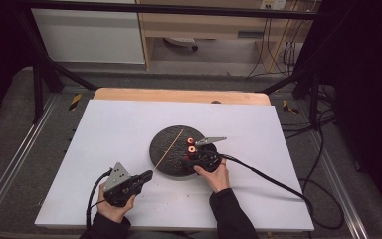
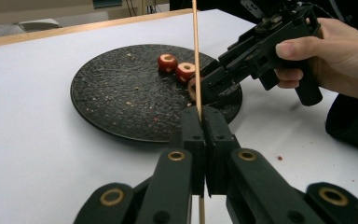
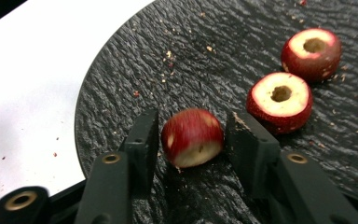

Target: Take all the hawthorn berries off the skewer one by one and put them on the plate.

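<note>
Currently, at the left of the high view, the left claw (image 1: 146,176) is being held low over the white table (image 1: 114,129) by the person's left hand (image 1: 110,206), with its jaws pressed fully together on a thin wooden skewer (image 2: 196,51). In the left gripper view, the skewer is being gripped between the two black jaws and is seen rising straight beyond their tips, with a short end also showing below the jaws. Ahead of this claw, a round black plate (image 2: 116,93) is being seen on the table, and across the plate the right claw (image 2: 204,87) is being held by the right hand (image 2: 340,56).

Further right in the high view, the right claw (image 1: 191,158) is being kept down on the near right part of the plate (image 1: 166,137). In the right gripper view, a red hawthorn fruit (image 3: 192,136) is being seen lying on the plate (image 3: 121,84) between the jaws, which are set narrow but are being shown with small gaps on both sides of it, so it is not being squeezed. Beyond the right jaw, two more cored fruits (image 3: 280,101) are being seen on the plate, the nearer just beside that jaw, the farther fruit (image 3: 311,52) just past it.
</note>
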Motion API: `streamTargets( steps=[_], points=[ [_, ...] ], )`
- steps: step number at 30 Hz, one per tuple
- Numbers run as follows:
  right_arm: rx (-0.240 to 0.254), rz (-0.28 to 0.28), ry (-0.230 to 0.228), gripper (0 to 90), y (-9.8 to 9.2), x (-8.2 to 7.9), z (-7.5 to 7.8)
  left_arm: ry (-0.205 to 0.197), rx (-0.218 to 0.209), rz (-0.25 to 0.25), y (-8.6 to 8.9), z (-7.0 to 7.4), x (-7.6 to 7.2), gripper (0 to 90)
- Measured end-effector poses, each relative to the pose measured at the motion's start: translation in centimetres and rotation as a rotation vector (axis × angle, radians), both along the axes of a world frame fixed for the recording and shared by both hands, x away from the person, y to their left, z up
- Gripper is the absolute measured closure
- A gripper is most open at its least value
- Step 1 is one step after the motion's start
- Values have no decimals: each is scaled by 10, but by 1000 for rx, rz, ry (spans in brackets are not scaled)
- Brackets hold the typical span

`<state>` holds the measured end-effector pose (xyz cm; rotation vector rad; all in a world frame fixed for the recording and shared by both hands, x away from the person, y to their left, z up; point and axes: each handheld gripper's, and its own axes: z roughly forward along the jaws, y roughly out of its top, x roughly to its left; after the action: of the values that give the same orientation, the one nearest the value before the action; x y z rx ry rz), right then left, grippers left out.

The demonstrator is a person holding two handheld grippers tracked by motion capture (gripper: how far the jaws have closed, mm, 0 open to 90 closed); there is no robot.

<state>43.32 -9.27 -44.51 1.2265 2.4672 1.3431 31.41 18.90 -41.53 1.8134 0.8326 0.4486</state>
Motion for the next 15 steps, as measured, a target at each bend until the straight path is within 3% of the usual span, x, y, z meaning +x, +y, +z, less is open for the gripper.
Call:
streamTargets(
  steps=[6, 15],
  points=[
    [19, -10, -35, 468, -10, -8, 11, 2, 1, 1, 0, 0, 0, 882],
    [17, -37, -84, 240, -44, -22, 24, 23, 10, 5, 0, 2, 3, 882]
  ],
)
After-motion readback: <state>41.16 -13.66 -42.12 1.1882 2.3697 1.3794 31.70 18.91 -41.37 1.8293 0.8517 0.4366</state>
